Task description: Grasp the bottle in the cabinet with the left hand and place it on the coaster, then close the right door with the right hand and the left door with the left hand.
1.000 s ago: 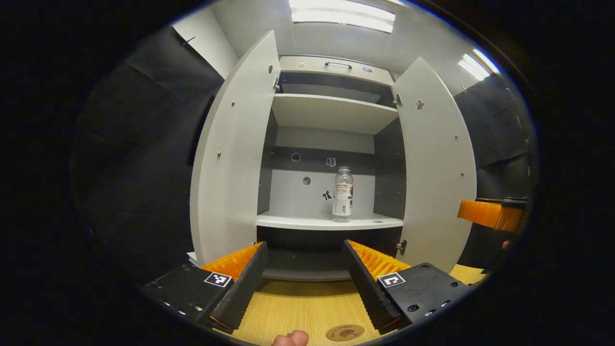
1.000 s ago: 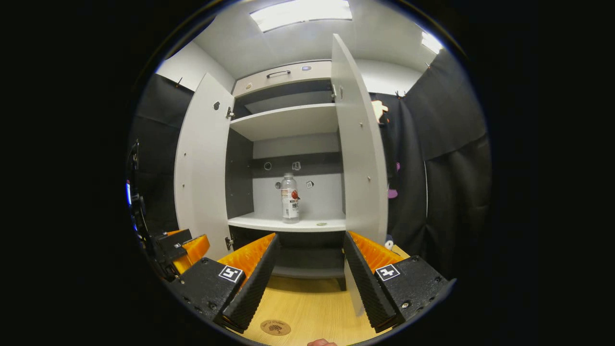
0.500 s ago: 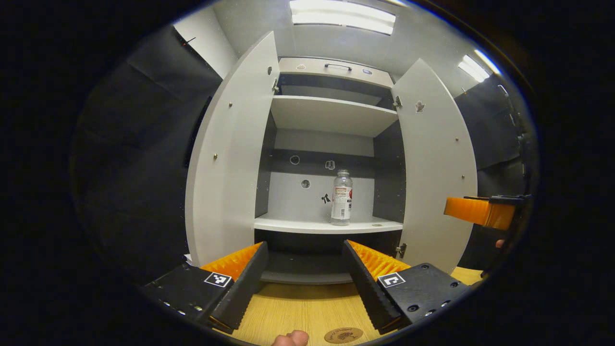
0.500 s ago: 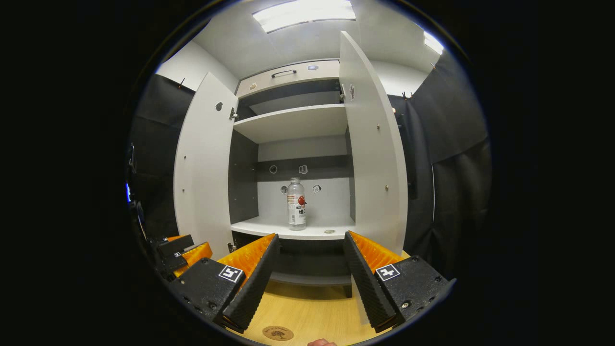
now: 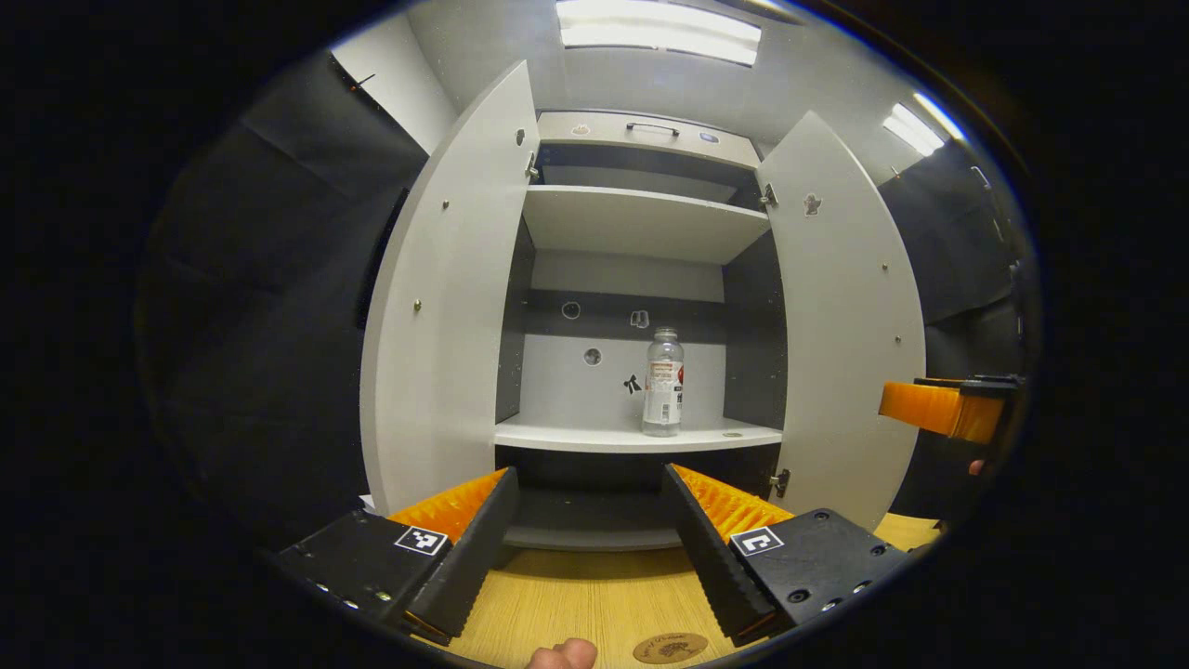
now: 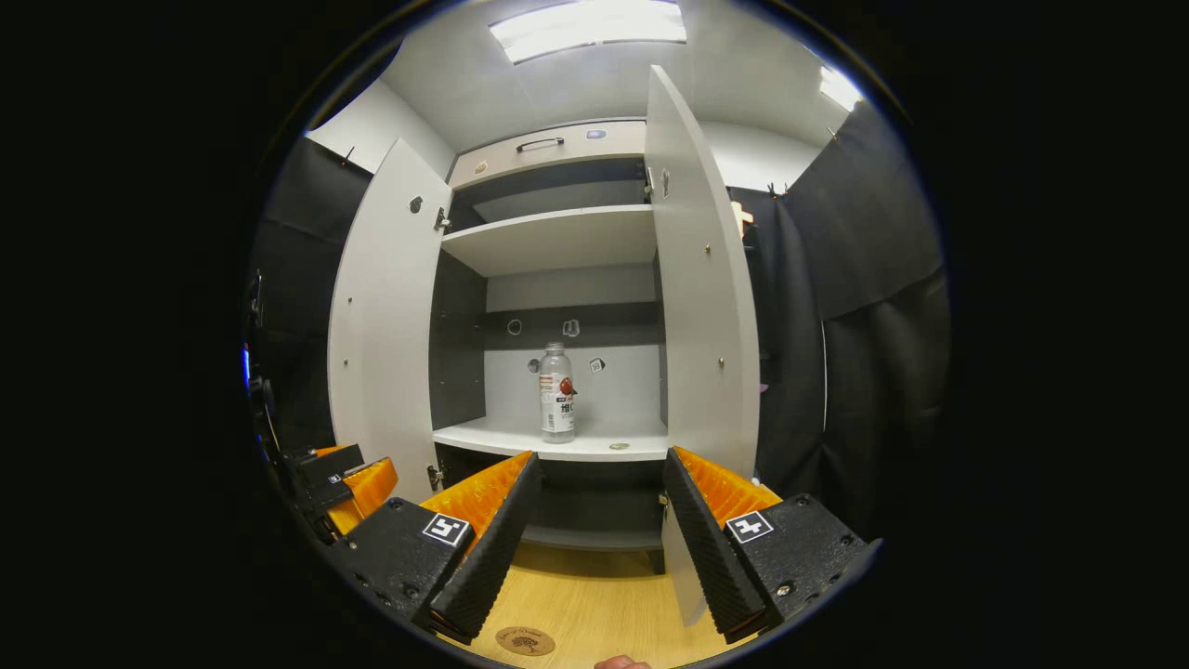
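Clear plastic bottle (image 5: pixel 662 382) is seen upright, far ahead, slightly right of the spread, empty left gripper (image 5: pixel 585 539). Right gripper (image 6: pixel 594 530) is likewise held open, empty.

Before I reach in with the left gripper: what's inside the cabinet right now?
The bottle stands upright on the middle shelf, with a small flat disc on the shelf to its right. The upper shelf is seen from below, so its top is hidden.

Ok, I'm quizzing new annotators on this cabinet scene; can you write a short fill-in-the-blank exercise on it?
1. The clear plastic bottle stands upright on a white ____ inside the cabinet.
2. Both white cabinet doors are ____.
3. The round wooden coaster lies on the ____.
4. The left gripper holds ____.

Missing: shelf; open; table; nothing
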Demonstrator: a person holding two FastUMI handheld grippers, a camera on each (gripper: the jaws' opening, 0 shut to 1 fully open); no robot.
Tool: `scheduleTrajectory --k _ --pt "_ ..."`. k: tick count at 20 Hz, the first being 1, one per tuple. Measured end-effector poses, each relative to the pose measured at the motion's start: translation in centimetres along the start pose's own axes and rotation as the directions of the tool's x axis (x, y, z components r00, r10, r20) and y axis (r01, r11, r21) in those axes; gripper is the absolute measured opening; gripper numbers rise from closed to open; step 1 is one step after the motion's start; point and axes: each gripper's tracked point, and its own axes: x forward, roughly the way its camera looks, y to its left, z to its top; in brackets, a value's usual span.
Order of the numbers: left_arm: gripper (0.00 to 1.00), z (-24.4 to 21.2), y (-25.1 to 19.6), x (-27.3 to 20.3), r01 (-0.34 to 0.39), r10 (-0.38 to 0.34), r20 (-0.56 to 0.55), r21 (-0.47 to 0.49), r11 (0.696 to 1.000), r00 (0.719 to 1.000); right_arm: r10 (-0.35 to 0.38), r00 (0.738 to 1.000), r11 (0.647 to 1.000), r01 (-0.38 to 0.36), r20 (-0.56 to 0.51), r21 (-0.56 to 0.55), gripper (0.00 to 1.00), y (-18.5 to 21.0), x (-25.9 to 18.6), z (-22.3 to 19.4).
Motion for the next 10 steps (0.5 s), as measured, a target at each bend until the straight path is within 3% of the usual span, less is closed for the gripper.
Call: scheduleTrajectory --k 10 --pt "0.95 -0.04 -0.37 -0.32 0.011 -0.011 -0.006 -0.002 1.0 1.0 -0.001 1.0 1.0 0.001 -0.008 -0.006 0.83 0.05 -0.74 -0.34"
